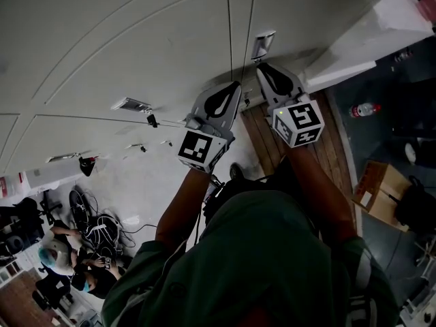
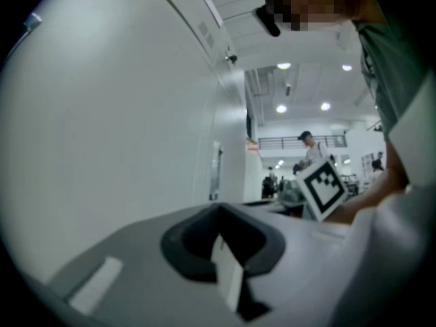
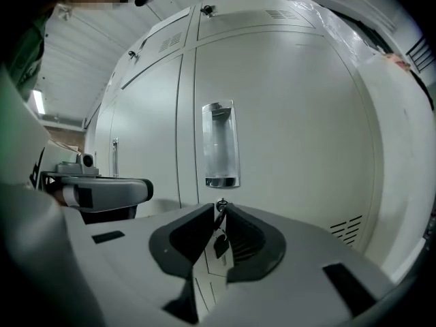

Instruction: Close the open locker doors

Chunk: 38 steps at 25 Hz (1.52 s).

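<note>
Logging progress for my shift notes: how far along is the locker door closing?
Done: the handled door sits flush. In hand: the right gripper is at its key. Remaining: what looks like an open door sticks out at the right.

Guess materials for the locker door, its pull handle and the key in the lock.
Locker door: likely painted sheet steel, matte light grey; a flat panel with punched vent slots. Pull handle: glossy with mirror-like highlights, so chromed metal or plated plastic; can't tell which. Key: probably metal, too small to be sure; its dark hanging tag looks plastic.
</note>
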Each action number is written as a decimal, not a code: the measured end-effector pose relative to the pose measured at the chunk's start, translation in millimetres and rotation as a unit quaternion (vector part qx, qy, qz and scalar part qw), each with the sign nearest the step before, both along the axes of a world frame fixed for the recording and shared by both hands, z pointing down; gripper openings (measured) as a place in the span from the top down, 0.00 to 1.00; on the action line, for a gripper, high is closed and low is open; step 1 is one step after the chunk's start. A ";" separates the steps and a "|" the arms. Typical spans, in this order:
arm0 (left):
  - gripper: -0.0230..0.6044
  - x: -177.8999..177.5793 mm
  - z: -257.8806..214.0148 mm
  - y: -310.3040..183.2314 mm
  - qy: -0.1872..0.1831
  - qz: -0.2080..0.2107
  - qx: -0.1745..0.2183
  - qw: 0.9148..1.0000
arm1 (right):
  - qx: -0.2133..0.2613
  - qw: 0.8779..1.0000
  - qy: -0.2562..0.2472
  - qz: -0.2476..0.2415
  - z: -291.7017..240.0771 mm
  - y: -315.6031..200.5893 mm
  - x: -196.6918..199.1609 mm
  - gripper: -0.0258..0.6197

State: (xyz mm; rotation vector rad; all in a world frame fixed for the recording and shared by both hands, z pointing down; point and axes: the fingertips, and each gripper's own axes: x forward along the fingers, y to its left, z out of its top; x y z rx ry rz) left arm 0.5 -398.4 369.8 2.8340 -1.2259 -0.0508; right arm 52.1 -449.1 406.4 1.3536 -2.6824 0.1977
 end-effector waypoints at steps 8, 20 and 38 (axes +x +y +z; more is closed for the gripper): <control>0.97 1.1 -8.7 6.1 -0.003 0.002 0.007 1.000 | -0.006 1.000 0.006 -0.012 -2.3 3.1 0.4 0.88; 0.97 -2.2 -28.8 23.6 -0.006 0.004 0.027 1.000 | 0.020 1.000 -0.001 -0.011 -31.8 23.4 8.7 0.85; 0.97 -7.6 -60.0 76.7 -0.007 0.018 0.057 0.998 | 0.076 0.988 0.017 -0.137 -114.6 123.5 -11.0 0.95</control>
